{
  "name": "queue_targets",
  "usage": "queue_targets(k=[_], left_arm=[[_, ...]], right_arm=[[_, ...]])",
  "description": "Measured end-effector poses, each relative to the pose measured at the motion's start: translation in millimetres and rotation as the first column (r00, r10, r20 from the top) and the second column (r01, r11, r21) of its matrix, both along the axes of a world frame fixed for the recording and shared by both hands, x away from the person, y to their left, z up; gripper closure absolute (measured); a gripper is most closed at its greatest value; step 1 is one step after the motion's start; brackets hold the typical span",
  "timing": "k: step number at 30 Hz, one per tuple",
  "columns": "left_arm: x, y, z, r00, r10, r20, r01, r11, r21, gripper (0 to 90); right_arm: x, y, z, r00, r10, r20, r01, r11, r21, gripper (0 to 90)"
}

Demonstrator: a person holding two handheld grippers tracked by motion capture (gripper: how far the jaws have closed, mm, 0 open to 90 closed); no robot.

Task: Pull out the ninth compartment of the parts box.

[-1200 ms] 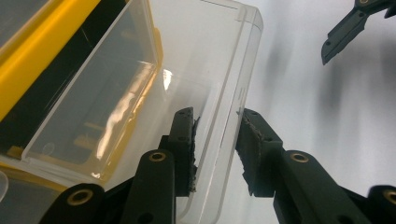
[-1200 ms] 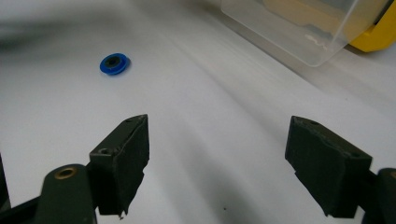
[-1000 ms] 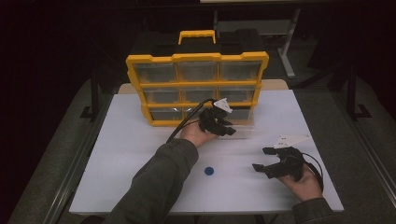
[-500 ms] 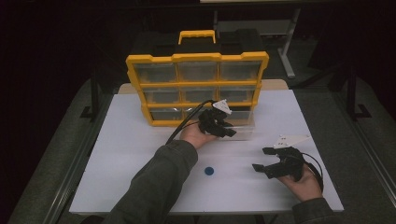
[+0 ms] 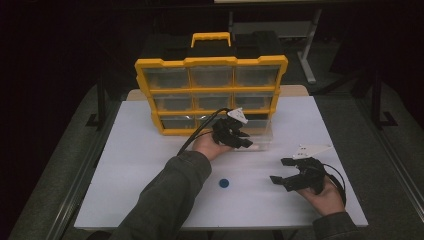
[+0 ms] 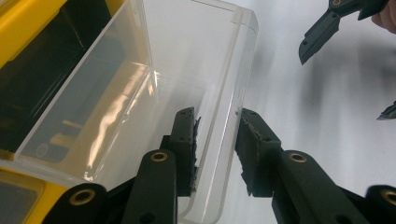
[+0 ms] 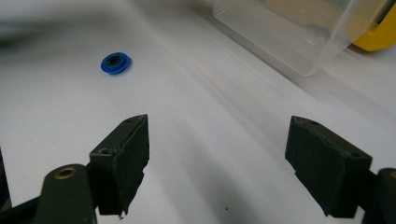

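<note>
A yellow organizer (image 5: 210, 62) with clear drawers stands upright at the back of the white table (image 5: 150, 165). One clear drawer (image 5: 261, 141) is pulled out of its bottom row onto the table. My left gripper (image 5: 244, 142) is shut on that drawer's front wall: in the left gripper view one pad sits inside the clear drawer (image 6: 187, 60) and the other outside, with the left gripper (image 6: 217, 135) clamping the wall. A small blue disc (image 5: 224, 183) lies on the table near the front. My right gripper (image 5: 278, 170) stands open above bare table, to the right of the disc.
In the right gripper view the blue disc (image 7: 115, 63) lies at the upper left, beyond the open right gripper (image 7: 217, 140), and the clear drawer (image 7: 289, 32) with a corner of the yellow organizer (image 7: 380, 32) is at the upper right. Dark floor surrounds the table.
</note>
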State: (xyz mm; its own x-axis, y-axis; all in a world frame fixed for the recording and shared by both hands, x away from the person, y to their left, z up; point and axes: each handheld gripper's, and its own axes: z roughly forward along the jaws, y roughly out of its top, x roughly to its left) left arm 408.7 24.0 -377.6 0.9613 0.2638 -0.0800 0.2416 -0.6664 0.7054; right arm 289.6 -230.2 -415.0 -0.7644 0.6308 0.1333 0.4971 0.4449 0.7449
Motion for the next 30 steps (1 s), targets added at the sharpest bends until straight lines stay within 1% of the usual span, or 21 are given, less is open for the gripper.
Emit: queue_targets(k=[4,5,6,7,9,12,14,16,18,19,20,21,22,24,25,30], left_arm=[[0.4,-0.4,-1.1,1.0,-0.003,0.003,0.003,1.0,-0.007,69.0],[0.6,-0.4,-1.0,1.0,-0.004,0.003,0.004,1.0,-0.007,69.0],[0.7,-0.4,-0.9,1.0,-0.007,0.006,0.007,1.0,-0.007,68.8],[-0.2,-0.5,-0.9,1.0,0.001,0.003,-0.001,1.0,-0.008,68.4],[0.0,-0.3,-0.4,1.0,-0.007,0.005,0.007,0.9999,-0.014,65.6],[-1.5,0.5,0.8,0.9999,-0.009,0.008,0.009,0.9998,-0.017,64.2],[-2.4,1.6,1.4,0.9999,-0.008,0.009,0.008,0.9996,-0.027,62.8],[-3.9,3.5,2.9,1.0,-0.002,0.0,0.002,0.9988,-0.049,60.9],[-5.1,6.0,5.6,1.0,-0.002,0.005,0.003,0.998,-0.063,60.1],[-5.7,7.1,7.1,0.9999,-0.003,0.011,0.004,0.9978,-0.066,60.0],[-7.1,8.0,8.3,1.0,0.002,0.009,-0.002,0.9975,-0.07,59.8],[-8.1,9.1,9.7,1.0,0.002,0.01,-0.001,0.9974,-0.072,59.4],[-8.9,10.3,11.1,0.9999,0.0,0.013,0.001,0.9971,-0.076,59.2],[-10.2,13.3,14.1,0.9997,-0.001,0.024,0.003,0.9968,-0.08,59.0],[-11.5,15.6,15.9,0.9997,0.009,0.021,-0.007,0.9959,-0.091,59.0],[-16.1,26.1,22.6,0.9994,0.014,0.032,-0.01,0.9922,-0.125,57.0]], right_arm=[[-0.2,0.4,0.2,1.0,-0.001,0.001,0.001,1.0,0.0,20.7],[-0.6,0.7,0.6,1.0,-0.006,-0.006,0.006,1.0,0.001,20.6],[-0.1,0.3,0.2,1.0,-0.001,0.001,0.001,1.0,-0.001,20.7],[0.0,0.1,0.1,1.0,0.0,0.002,0.0,1.0,0.0,20.7],[-0.2,-0.1,0.3,1.0,-0.002,0.0,0.002,1.0,0.002,20.7],[0.0,0.0,0.0,1.0,0.0,0.001,0.0,1.0,0.002,20.7],[-0.3,0.4,0.1,1.0,-0.001,-0.004,0.001,1.0,0.0,20.7],[-0.6,0.9,0.2,1.0,-0.004,-0.008,0.004,1.0,0.0,20.6],[-0.8,1.2,-0.1,1.0,-0.002,-0.009,0.002,1.0,0.0,20.6],[-0.9,1.5,-0.2,0.9999,-0.004,-0.013,0.004,1.0,0.001,20.7],[-0.2,1.2,-0.8,1.0,0.004,-0.005,-0.004,1.0,-0.002,20.6],[-0.4,1.5,-0.6,0.9999,0.0,-0.011,0.0,1.0,-0.001,20.6],[0.0,1.2,-0.9,1.0,0.004,-0.004,-0.004,1.0,-0.002,20.6],[-0.5,1.4,-0.4,0.9999,-0.002,-0.011,0.002,1.0,0.0,20.6],[-0.4,1.2,-0.4,0.9999,-0.003,-0.01,0.003,1.0,0.0,20.6],[-0.9,0.5,-0.9,1.0,-0.002,-0.008,0.002,1.0,0.0,20.6]])
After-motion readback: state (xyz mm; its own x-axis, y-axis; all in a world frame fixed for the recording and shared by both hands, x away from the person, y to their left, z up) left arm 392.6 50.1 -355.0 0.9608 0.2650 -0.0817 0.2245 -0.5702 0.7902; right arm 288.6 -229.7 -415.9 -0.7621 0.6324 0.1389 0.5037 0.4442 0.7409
